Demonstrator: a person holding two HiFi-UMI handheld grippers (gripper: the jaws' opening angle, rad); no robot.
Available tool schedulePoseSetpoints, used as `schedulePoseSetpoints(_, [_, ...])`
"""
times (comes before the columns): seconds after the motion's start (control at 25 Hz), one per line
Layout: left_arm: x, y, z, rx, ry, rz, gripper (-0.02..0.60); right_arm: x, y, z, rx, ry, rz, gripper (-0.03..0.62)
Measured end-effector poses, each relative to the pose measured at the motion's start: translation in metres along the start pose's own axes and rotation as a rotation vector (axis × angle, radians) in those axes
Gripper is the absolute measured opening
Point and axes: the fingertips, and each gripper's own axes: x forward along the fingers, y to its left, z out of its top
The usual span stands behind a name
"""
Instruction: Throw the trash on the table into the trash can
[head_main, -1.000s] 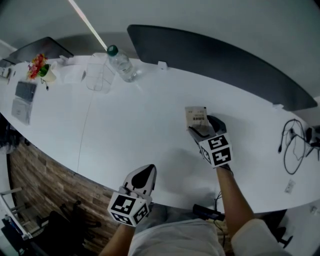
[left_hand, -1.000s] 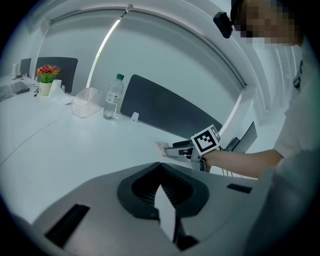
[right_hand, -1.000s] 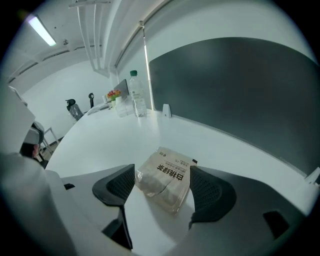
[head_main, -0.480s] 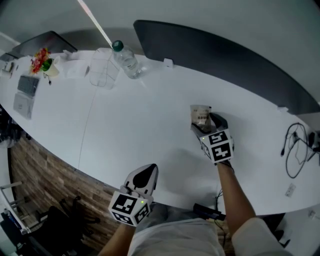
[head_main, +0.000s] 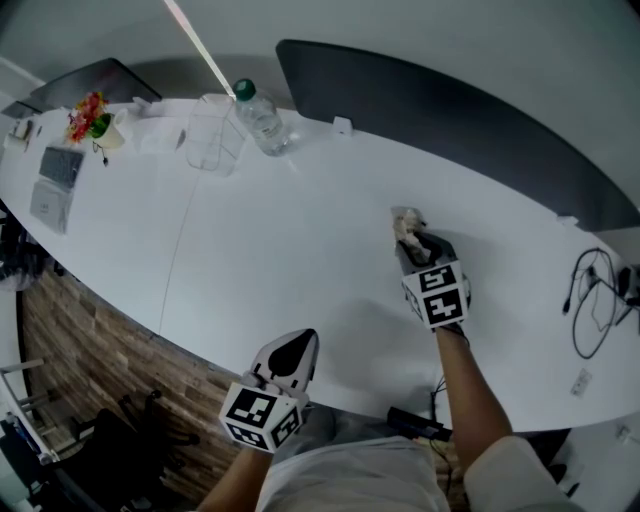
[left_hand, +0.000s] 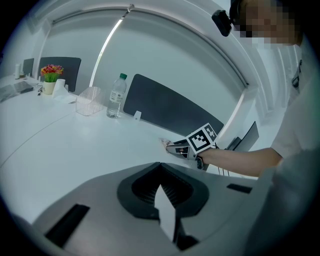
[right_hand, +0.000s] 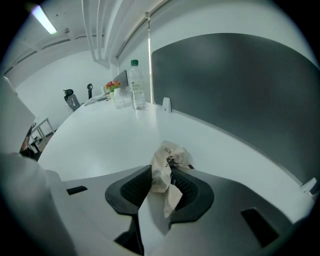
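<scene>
A crumpled whitish wrapper (head_main: 407, 226) is pinched on the white table (head_main: 250, 250) right of centre. My right gripper (head_main: 412, 245) has just been closing and its pads now press on the wrapper (right_hand: 165, 165), which bunches up between them in the right gripper view. The right gripper (right_hand: 162, 187) points down at the tabletop. My left gripper (head_main: 290, 350) hangs over the table's near edge, jaws together with nothing in them (left_hand: 162, 192). From the left gripper view, the right gripper (left_hand: 175, 148) shows across the table. No trash can is in view.
A water bottle (head_main: 262, 122) and a clear plastic container (head_main: 212, 145) stand at the far side. A small flower pot (head_main: 90, 115) and papers lie far left. A dark partition (head_main: 450, 110) runs behind the table. Cables (head_main: 590, 290) lie at the right end.
The flat wrapper has been squeezed into a crumpled bunch as the right gripper's jaws closed on it. The left gripper has not moved.
</scene>
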Motion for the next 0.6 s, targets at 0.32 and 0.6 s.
schedulePoseSetpoints(0.32, [-0.007,-0.002,-0.001,0.000,-0.009,0.008,0.002,-0.003,-0.002,-0.004,-0.002,0.006,-0.010,0.043])
schedulePoseSetpoints(0.6, [-0.014,-0.003,0.003,0.004,-0.031,0.018,0.002,-0.008,-0.001,-0.002,-0.003,-0.005,-0.015,0.043])
